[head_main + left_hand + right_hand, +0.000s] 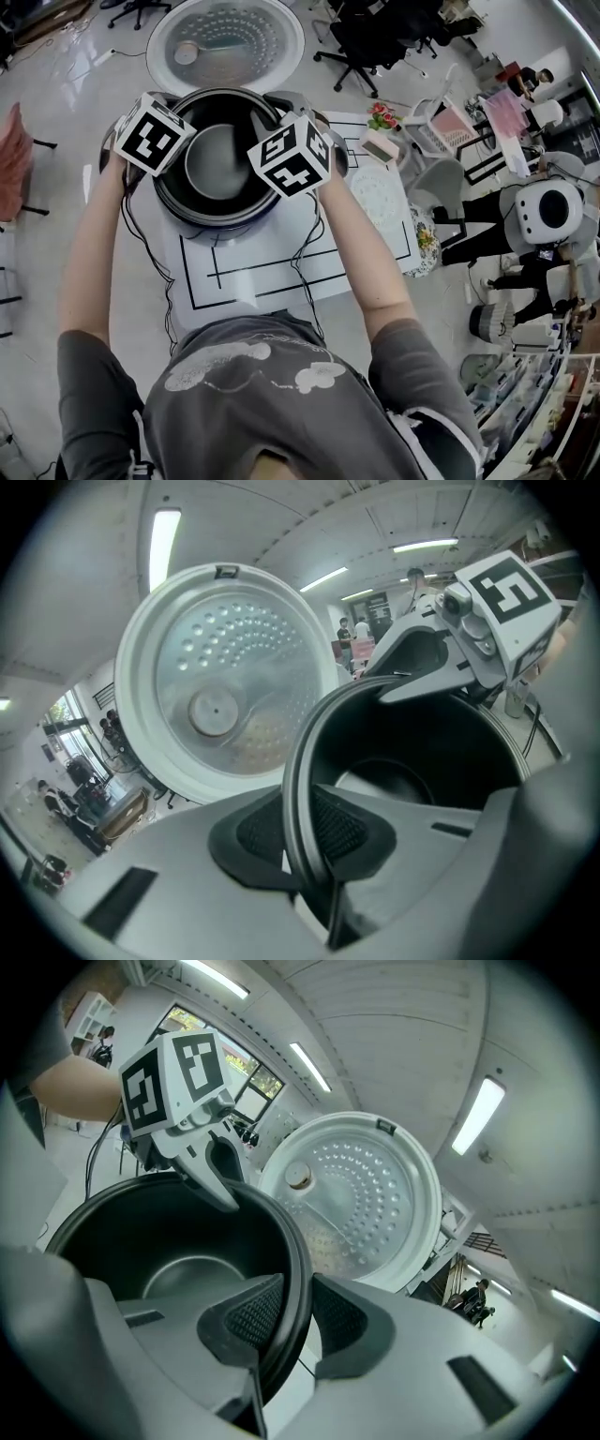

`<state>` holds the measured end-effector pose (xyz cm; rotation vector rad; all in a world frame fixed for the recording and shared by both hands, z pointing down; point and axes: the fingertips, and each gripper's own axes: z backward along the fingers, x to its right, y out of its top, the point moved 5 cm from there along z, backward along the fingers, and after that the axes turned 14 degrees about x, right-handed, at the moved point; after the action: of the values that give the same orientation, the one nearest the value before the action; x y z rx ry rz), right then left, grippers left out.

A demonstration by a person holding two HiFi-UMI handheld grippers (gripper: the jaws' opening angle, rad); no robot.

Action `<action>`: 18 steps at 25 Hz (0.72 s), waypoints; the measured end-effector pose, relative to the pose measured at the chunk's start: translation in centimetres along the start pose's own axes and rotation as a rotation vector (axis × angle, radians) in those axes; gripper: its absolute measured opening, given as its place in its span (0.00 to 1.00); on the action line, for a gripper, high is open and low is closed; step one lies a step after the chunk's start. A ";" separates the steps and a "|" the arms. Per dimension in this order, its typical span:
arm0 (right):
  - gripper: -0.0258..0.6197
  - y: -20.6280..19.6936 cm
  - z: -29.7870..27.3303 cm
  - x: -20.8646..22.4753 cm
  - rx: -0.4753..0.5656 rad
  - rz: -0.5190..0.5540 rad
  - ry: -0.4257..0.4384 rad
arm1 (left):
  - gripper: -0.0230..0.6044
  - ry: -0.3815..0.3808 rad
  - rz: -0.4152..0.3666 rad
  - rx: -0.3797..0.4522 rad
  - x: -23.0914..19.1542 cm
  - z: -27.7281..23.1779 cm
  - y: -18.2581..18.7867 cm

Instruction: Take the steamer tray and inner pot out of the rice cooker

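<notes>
Inner pot (217, 164), dark, glossy, seemingly empty, is rim-pinched by left gripper (300, 822) and right gripper (298, 1312) fingers (248, 1318).

left hand-held gripper (305, 829) clamped, right hand-held gripper (298, 1312) clamped, forearms (89, 253) extended forward

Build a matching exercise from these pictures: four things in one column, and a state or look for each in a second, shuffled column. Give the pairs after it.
Things
1. inner pot
2. lid
3. left gripper
4. mat

States
A. white with black lines, lying flat
B. swung open, dotted inner face showing
C. dark and empty inside, gripped at its rim on two sides
D. shut on the pot's rim at the head view's left

Pairs: 1-C, 2-B, 3-D, 4-A
</notes>
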<state>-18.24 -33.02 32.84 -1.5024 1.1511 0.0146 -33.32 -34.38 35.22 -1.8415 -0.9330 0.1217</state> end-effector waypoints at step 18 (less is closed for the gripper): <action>0.19 4.8 9.7 5.9 0.283 -0.061 -0.142 | 0.10 0.172 -0.122 0.194 3.5 8.1 12.0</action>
<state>-12.78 -28.54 22.78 -1.2633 0.9502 -0.0787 -28.22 -28.24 22.64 -1.5861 -0.8784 -0.0207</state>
